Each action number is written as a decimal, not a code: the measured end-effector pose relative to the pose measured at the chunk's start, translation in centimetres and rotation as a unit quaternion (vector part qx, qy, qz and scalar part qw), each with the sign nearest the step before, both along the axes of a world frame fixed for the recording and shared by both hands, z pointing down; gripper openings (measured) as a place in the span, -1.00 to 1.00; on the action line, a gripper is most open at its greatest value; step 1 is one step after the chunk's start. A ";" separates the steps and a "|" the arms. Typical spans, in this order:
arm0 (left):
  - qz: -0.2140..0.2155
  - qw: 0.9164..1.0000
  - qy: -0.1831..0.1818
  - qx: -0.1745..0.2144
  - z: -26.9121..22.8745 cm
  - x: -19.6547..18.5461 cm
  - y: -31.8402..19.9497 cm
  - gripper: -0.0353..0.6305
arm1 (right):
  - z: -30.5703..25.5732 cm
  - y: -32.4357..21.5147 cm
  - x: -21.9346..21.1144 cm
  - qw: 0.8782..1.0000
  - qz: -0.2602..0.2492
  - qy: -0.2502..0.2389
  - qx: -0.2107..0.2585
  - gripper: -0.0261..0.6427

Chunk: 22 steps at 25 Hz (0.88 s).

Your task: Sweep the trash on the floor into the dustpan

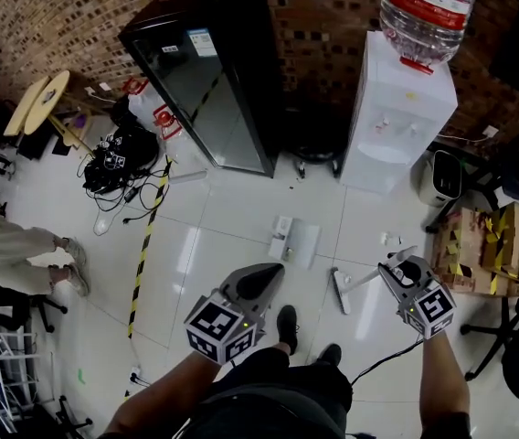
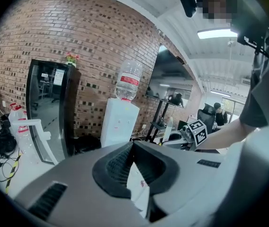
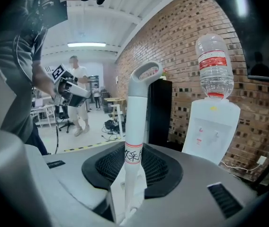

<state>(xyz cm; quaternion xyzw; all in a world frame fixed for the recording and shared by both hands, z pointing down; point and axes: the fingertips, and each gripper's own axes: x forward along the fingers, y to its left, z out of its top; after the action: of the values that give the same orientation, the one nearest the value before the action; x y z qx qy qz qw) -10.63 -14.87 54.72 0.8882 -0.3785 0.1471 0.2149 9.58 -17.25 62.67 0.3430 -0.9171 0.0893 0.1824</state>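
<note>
My left gripper [image 1: 261,280] is shut on the white handle of the dustpan [image 1: 294,242], which lies on the white floor tiles just ahead of it. In the left gripper view the handle [image 2: 139,189] shows pinched between the dark pads of the gripper [image 2: 134,174]. My right gripper [image 1: 404,265] is shut on the white broom handle; the broom head [image 1: 340,293] rests on the floor to its left. In the right gripper view that handle [image 3: 136,126], with a taped label and a loop on top, stands up through the gripper [image 3: 134,169]. Small bits of trash [image 1: 387,240] lie right of the dustpan.
A water dispenser [image 1: 397,108] and a black glass-door cabinet [image 1: 205,71] stand against the brick wall. Cardboard boxes [image 1: 479,245] sit at the right. Tangled cables [image 1: 118,158] and a yellow-black floor tape [image 1: 145,245] are at the left, near a seated person's legs [image 1: 22,245].
</note>
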 end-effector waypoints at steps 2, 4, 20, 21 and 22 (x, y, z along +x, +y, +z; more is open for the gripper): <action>0.004 1.000 0.002 0.001 -0.2 -0.2 -0.4 -0.88 | -0.1 -0.7 0.0 1.000 0.007 0.005 0.002 -0.52; 0.009 1.000 0.006 -0.002 -0.4 -0.2 -0.7 -0.87 | -0.3 -1.4 0.1 1.000 0.012 0.011 0.005 -0.52; 0.025 0.999 0.022 0.007 -1.2 -1.5 -2.3 -0.87 | -1.6 -3.1 -1.0 0.998 0.048 0.023 0.014 -0.53; 0.024 0.999 0.026 0.010 -1.4 -1.5 -2.6 -0.88 | -1.9 -2.8 -1.0 0.998 0.055 0.024 0.015 -0.53; 0.024 0.999 0.031 0.013 -1.6 -1.5 -2.9 -0.88 | -2.2 -2.7 -0.8 0.998 0.064 0.024 0.015 -0.53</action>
<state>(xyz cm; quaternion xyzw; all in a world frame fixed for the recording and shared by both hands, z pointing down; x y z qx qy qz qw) -12.14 -17.73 53.11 0.9040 -0.3517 0.1198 0.2115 8.74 -19.92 60.44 0.4059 -0.8898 0.0788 0.1929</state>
